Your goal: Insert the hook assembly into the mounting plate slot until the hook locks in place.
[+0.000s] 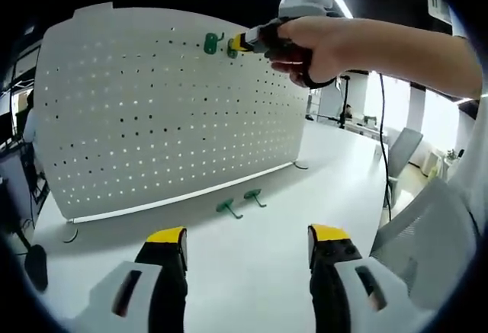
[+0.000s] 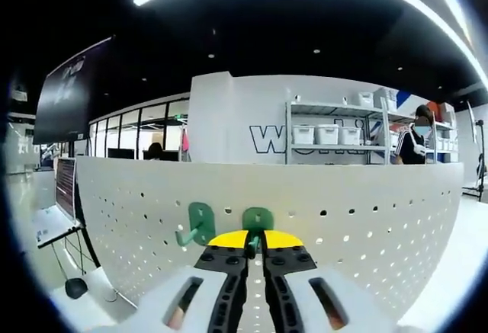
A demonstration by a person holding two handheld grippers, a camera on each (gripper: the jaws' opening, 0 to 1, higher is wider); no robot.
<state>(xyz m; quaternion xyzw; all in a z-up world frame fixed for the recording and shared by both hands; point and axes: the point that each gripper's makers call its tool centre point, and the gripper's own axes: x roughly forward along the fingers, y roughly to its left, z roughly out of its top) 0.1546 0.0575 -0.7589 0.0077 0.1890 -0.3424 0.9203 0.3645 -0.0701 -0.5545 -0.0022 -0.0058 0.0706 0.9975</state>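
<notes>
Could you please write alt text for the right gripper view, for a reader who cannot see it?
The right gripper, shut on a green hook, presses it against the top of a white pegboard. A second green hook hangs just beside it.

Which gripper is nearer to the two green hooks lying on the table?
Left. The left gripper hovers open just short of the two loose hooks on the table; the right gripper is up at the pegboard, shut on a third hook.

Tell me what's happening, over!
Right gripper shut on green plastic hook at white perforated pegboard. Left gripper open, low. One hook already hung; two spare hooks on table. Nothing blocking.
</notes>
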